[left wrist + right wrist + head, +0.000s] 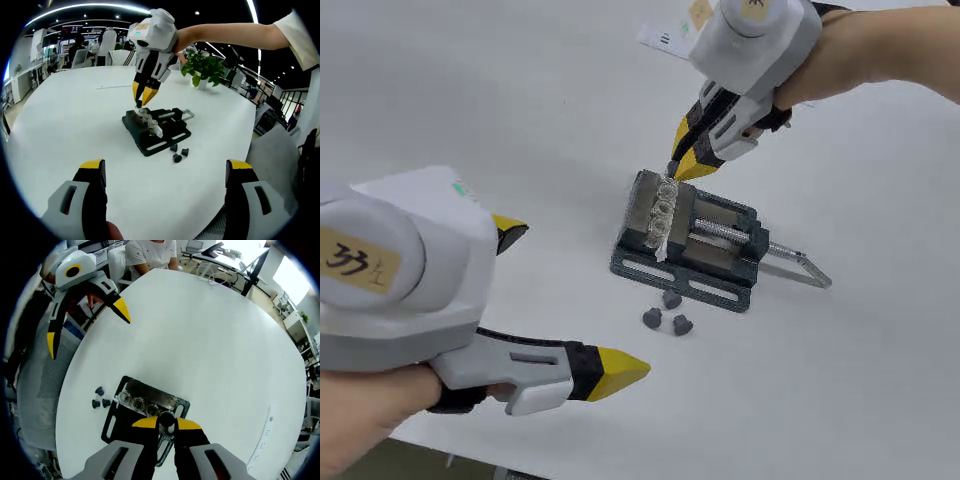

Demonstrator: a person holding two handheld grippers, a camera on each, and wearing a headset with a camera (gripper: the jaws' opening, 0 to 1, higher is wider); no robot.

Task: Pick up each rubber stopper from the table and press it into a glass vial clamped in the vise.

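Note:
A dark vise [720,262] stands mid-table with a row of glass vials [662,210] clamped in it. My right gripper [678,172] is shut on a dark rubber stopper [166,418], tips down just over the far end vial [151,410]. Three more stoppers [670,314] lie loose on the table in front of the vise. My left gripper [570,300] hovers wide open at the near left, nothing between its jaws. The left gripper view shows the vise [165,136], the loose stoppers [178,152] and the right gripper [142,98] above the vials [149,121].
The white round table [500,110] has a paper label [665,40] at its far side and a potted plant [202,70] beyond the vise. The vise handle [802,266] sticks out to the right. A person [150,252] sits at the table's far edge.

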